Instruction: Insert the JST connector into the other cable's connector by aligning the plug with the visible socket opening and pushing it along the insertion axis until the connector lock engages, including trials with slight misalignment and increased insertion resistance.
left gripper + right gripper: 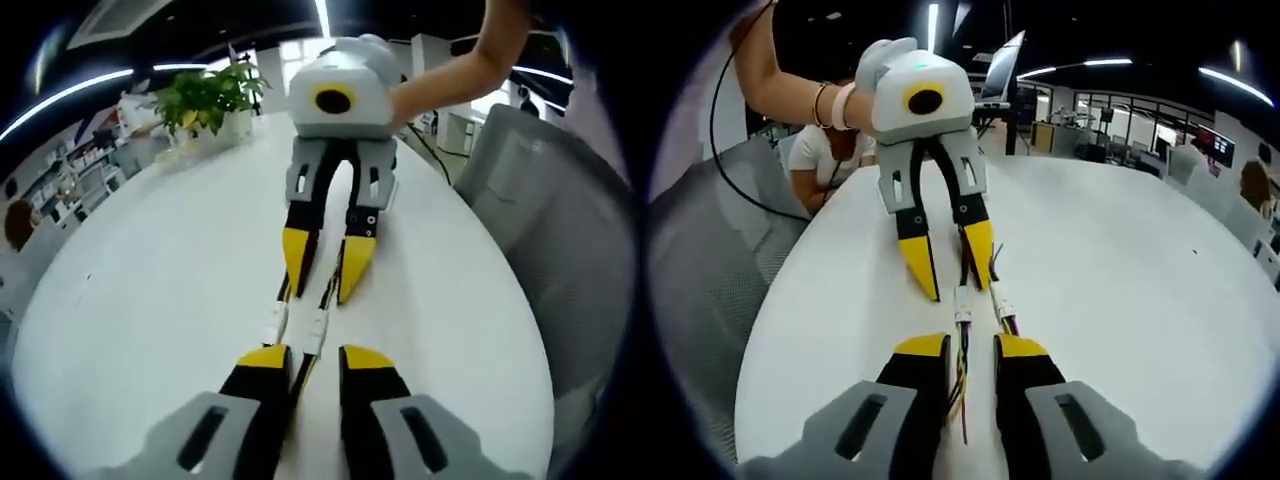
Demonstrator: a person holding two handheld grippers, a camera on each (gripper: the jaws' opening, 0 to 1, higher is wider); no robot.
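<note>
Two small white JST connectors point(275, 322) point(316, 330) lie side by side on the white table point(150, 260), not joined. Thin wires point(301, 374) run from them along the table, between both grippers' jaws. My left gripper point(316, 356) stands just short of the connectors, jaws a narrow gap apart astride the wires. My right gripper point(326, 265) faces it from the far side, fingers likewise a little apart. In the right gripper view the connectors point(963, 303) point(1001, 303) lie between my right gripper point(971, 346) and my left gripper point(950, 260); coloured wires point(960, 385) trail between the near jaws.
A potted plant point(205, 100) stands at the table's far edge. A grey mesh chair point(560, 230) point(710, 250) stands close beside the table. A person point(830, 150) sits behind the left gripper. Bare tabletop point(1120, 270) lies to both sides of the grippers.
</note>
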